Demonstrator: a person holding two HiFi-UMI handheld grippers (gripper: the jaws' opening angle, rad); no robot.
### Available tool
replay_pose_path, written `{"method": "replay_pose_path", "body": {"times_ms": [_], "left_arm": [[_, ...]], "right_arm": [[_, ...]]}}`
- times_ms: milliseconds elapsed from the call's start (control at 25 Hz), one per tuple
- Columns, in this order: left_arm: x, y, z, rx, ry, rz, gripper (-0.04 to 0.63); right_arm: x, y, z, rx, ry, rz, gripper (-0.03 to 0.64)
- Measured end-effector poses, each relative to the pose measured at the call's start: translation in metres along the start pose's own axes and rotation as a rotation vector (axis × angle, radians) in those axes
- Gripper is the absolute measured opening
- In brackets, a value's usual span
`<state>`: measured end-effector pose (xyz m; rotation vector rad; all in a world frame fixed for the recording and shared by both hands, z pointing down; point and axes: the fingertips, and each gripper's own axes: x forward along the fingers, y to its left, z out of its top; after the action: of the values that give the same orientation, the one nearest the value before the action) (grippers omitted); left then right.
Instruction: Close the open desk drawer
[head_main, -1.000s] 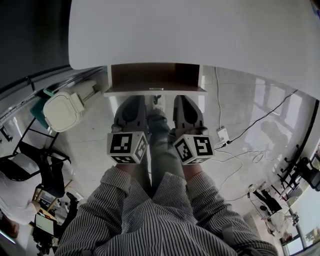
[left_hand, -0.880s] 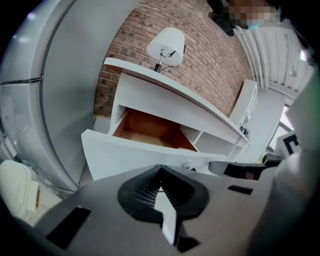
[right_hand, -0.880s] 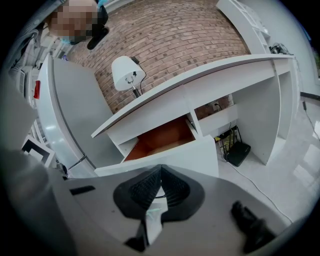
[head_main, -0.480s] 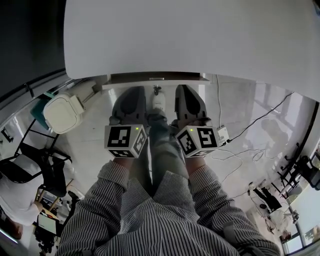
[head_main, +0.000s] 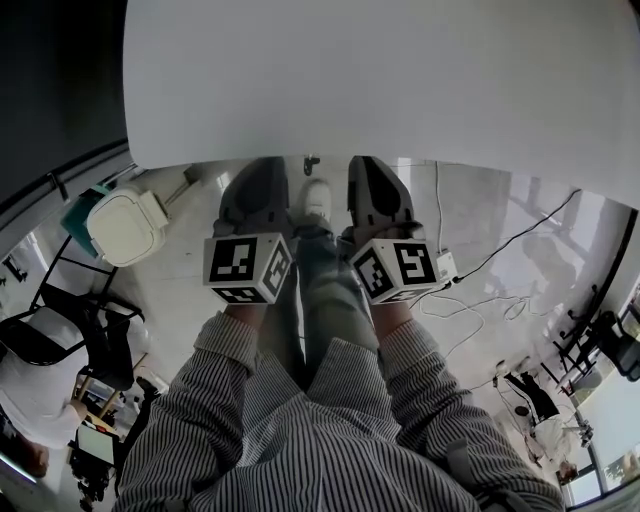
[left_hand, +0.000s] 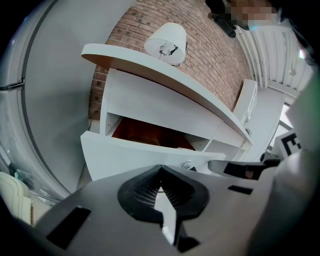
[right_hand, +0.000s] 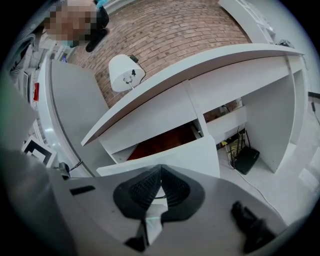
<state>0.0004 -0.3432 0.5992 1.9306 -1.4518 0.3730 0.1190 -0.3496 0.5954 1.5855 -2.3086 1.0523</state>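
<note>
The white desk top (head_main: 380, 80) fills the upper head view, and the drawer is out of sight beneath its edge there. Both gripper views show the drawer front (left_hand: 130, 155) (right_hand: 185, 155) standing out a little, with a strip of brown inside (left_hand: 150, 135) (right_hand: 160, 142) showing. My left gripper (head_main: 262, 180) (left_hand: 159, 170) and right gripper (head_main: 372, 180) (right_hand: 160, 169) are both shut and hold nothing. They sit side by side, tips against or just short of the drawer front. A small knob (left_hand: 186, 164) sits between them.
A white lidded bin (head_main: 125, 225) stands on the floor at the left. Cables (head_main: 480, 290) and a power strip (head_main: 445, 268) lie at the right. A black box with cables (right_hand: 247, 160) sits under the desk. A white lamp (right_hand: 122, 72) stands on the desk. A seated person (head_main: 30, 390) is at the far left.
The drawer has slid in under the desk top, and its brown inside is gone from the head view. Both grippers have moved forward with it, side by side.
</note>
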Motion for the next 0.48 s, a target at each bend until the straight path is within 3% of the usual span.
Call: {"method": "replay_pose_path", "body": {"times_ms": [480], "left_arm": [[0.02, 0.0, 0.019, -0.003, -0.015, -0.001, 0.012]], "right_arm": [[0.018, -0.008, 0.019, -0.018, -0.001, 0.021, 0.017]]}}
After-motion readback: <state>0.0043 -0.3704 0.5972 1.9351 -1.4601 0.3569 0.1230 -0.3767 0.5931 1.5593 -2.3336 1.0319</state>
